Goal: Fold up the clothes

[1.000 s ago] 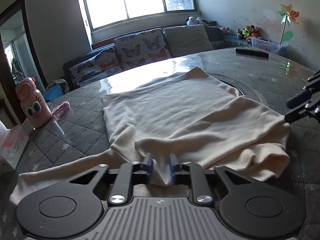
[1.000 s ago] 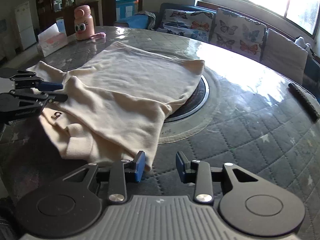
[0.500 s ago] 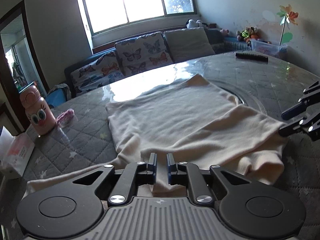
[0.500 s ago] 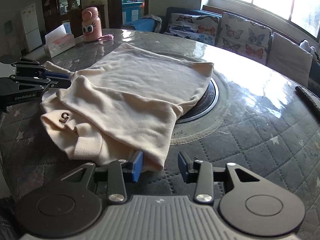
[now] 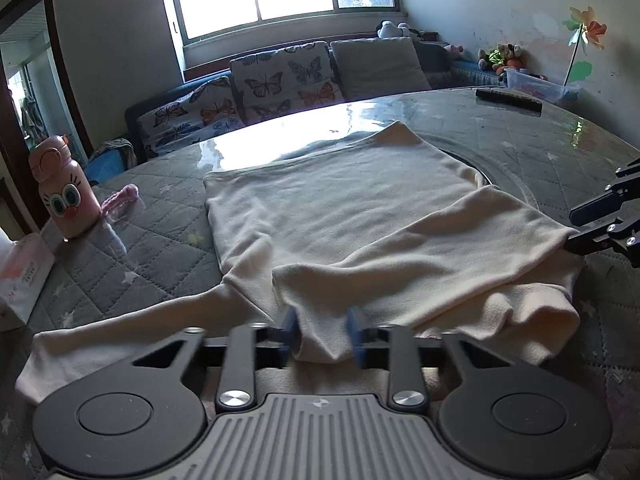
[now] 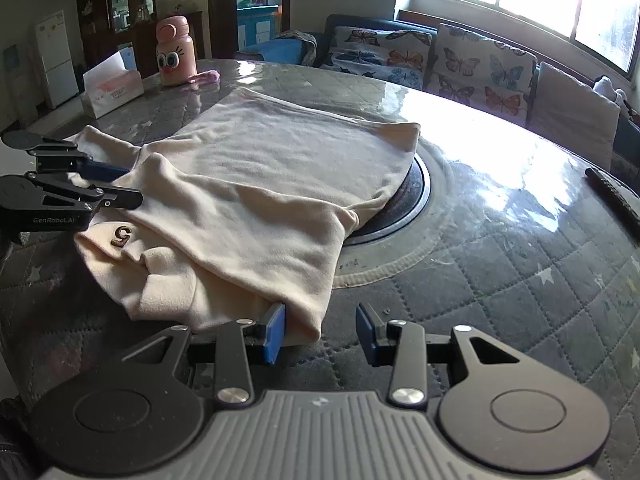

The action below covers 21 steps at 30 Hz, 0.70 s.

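A cream sweatshirt [image 5: 340, 216] lies on the round table, its near part folded back over the body, one sleeve [image 5: 120, 332] stretched out to the left. In the right wrist view the sweatshirt [image 6: 256, 184] shows a brown "5" patch [image 6: 121, 235]. My left gripper [image 5: 322, 332] is open, its fingers either side of a fold of cloth at the near edge. My right gripper [image 6: 320, 330] is open at the folded corner, cloth resting against its left finger [image 6: 274, 332]. Each gripper shows in the other's view: the right [image 5: 600, 220], the left [image 6: 80, 190].
The table has a grey quilted cover [image 6: 500, 280] under glass and a round inset [image 6: 416, 196] at its middle. A pink bottle [image 5: 64, 196], a tissue box [image 5: 20, 276] and a pink item [image 5: 120, 200] stand at the left. A dark remote [image 5: 508, 100] lies at the far right.
My left gripper was shut on the fold of cloth and has opened, letting it go. My right gripper has stayed open, its jaws now wider, at the folded corner.
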Available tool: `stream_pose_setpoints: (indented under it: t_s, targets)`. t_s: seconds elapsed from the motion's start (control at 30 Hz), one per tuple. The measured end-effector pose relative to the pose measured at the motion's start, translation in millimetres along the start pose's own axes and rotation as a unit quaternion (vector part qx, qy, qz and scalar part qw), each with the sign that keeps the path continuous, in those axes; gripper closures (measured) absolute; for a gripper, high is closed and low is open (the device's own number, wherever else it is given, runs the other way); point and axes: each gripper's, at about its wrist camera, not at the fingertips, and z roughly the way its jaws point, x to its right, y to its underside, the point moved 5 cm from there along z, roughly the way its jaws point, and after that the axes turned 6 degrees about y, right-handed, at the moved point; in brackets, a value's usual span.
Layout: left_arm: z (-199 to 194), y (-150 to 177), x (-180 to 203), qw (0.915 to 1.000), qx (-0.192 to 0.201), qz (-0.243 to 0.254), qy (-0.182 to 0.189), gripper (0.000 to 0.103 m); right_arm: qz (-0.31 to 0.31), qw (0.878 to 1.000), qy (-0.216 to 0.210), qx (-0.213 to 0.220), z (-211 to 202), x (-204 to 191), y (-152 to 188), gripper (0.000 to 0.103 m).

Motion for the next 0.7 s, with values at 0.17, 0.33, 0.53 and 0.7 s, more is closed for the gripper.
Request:
stream_pose_setpoints:
  t_s: [0.17, 0.33, 0.53, 0.7]
  targets:
    - [-12, -16, -5, 0.9996, 0.019, -0.019, 0.004, 0.100, 0.006, 1.000, 0.000, 0.001, 3, -1, -1, 0.064]
    - [-29, -51, -1, 0.9980, 0.062, -0.011, 0.011, 0.101, 0.005, 1.000, 0.003, 0.006, 4, -3, -1, 0.064]
    - [-46, -90, 13, 0.9938, 0.108, 0.013, 0.022, 0.101, 0.004, 1.000, 0.022, 0.015, 5, -5, -3, 0.064]
    - [-50, -91, 9, 0.9929, 0.116, 0.012, 0.023, 0.101, 0.005, 0.998, 0.060, 0.009, 4, 3, 4, 0.064]
